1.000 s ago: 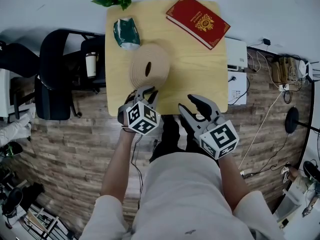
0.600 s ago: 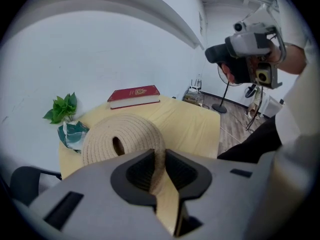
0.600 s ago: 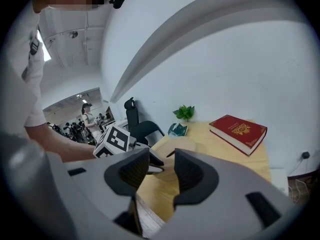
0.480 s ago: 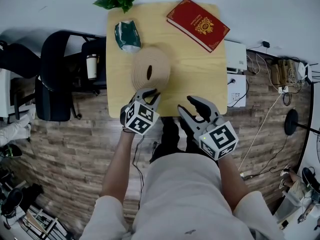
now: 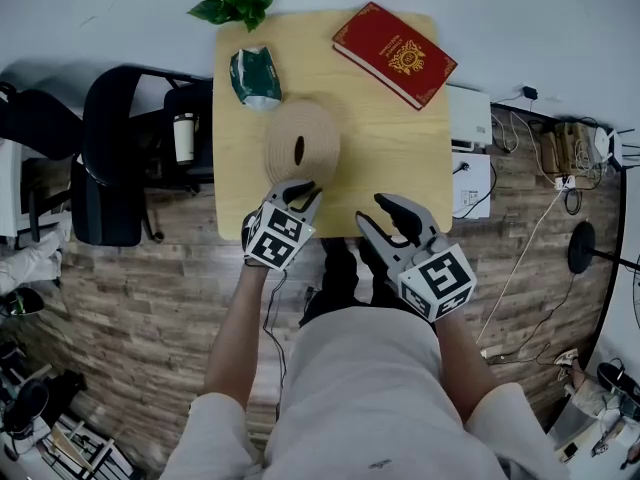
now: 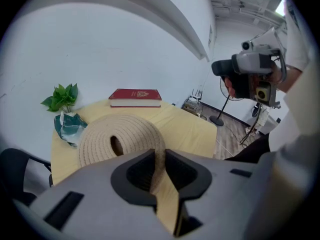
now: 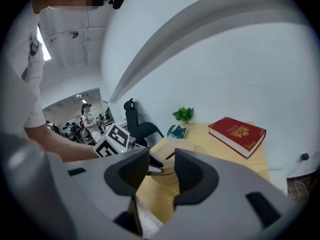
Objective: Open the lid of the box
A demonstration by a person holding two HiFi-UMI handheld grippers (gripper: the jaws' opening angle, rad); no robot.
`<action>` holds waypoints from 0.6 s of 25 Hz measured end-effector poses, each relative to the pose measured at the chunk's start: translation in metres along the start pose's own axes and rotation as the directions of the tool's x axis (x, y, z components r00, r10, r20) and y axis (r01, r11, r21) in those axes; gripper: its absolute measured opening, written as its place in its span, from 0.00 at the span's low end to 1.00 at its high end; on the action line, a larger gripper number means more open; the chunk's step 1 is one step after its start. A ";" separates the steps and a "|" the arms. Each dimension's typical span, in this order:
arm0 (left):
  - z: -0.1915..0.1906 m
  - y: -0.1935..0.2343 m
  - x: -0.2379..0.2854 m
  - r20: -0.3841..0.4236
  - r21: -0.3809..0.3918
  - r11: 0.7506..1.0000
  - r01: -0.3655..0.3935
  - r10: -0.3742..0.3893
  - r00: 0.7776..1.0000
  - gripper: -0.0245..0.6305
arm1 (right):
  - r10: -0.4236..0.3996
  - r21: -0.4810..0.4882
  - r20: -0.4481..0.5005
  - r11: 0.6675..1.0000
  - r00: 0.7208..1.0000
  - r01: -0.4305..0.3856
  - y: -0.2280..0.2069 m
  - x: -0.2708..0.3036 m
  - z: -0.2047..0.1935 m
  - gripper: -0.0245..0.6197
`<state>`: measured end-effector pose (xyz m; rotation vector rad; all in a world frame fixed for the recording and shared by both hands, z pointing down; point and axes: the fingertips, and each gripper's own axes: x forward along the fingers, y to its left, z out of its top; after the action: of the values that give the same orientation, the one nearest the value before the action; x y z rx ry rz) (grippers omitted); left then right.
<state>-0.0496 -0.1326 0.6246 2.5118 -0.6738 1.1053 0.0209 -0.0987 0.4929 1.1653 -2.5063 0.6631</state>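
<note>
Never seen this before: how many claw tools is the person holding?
2: the left claw at the round woven straw box, the right claw over the near edge of the pale wooden table. None hidden.

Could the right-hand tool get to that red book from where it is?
Probably yes. The right tool hangs open and empty at the near edge of the table, and only bare wood lies between it and the red book at the far corner; the woven box sits off to the left.
</note>
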 end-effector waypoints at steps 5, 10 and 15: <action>0.003 0.001 -0.002 0.013 -0.021 1.000 0.016 -0.016 1.000 0.13 | -0.004 0.000 0.003 1.000 1.000 0.004 -0.001 0.000 0.003 0.27; 0.006 0.002 -0.008 0.026 -0.032 0.999 0.016 -0.015 1.000 0.13 | -0.004 -0.003 0.008 1.000 1.000 0.004 0.000 -0.001 0.006 0.27; 0.010 0.003 -0.014 0.049 -0.029 1.000 0.000 0.001 0.999 0.13 | -0.007 -0.006 0.018 1.000 1.000 0.007 0.000 -0.002 0.009 0.27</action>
<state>-0.0532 -0.1356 0.6076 2.5217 -0.6980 1.0301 0.0211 -0.1025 0.4842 1.1825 -2.5155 0.6455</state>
